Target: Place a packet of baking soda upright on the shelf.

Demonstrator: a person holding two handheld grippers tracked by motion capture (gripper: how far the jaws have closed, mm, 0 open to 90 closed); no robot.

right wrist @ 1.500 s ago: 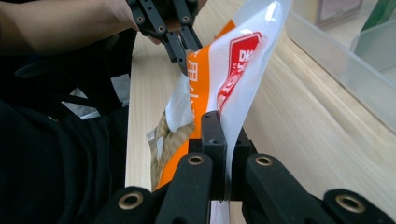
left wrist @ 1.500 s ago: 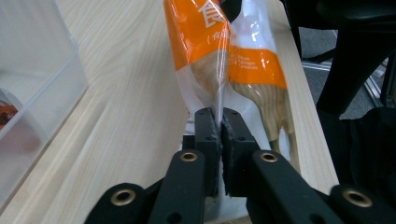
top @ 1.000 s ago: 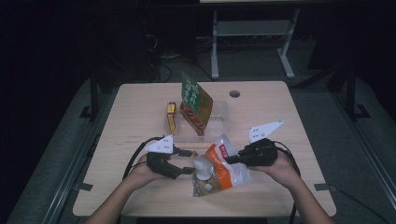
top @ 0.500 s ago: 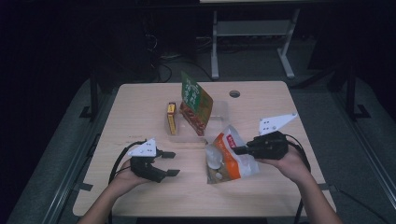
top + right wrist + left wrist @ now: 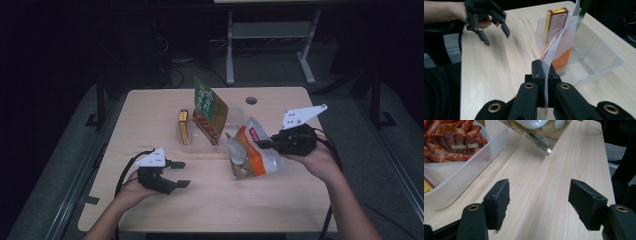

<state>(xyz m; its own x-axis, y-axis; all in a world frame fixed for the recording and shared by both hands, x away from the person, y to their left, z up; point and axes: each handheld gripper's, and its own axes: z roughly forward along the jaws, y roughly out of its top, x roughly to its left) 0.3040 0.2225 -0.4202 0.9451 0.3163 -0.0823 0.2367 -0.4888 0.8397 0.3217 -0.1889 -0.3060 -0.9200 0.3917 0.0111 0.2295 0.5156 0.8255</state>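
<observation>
My right gripper is shut on the top edge of an orange and white snack bag, which hangs above the table right of centre. In the right gripper view the jaws pinch the bag's thin seal, with the clear bin just beyond. My left gripper rests low at the front left, open and holding nothing. In the left gripper view its jaws stand wide over bare wood, with the bag's bottom corner ahead of them.
The clear plastic bin sits mid-table and holds a tall green and red snack pack and a yellow and red box. A cable hole lies near the far edge. A dark floor surrounds the table.
The left gripper drew back to the left, away from the bag. The right hand lifted the bag and carried it a little toward the bin.
</observation>
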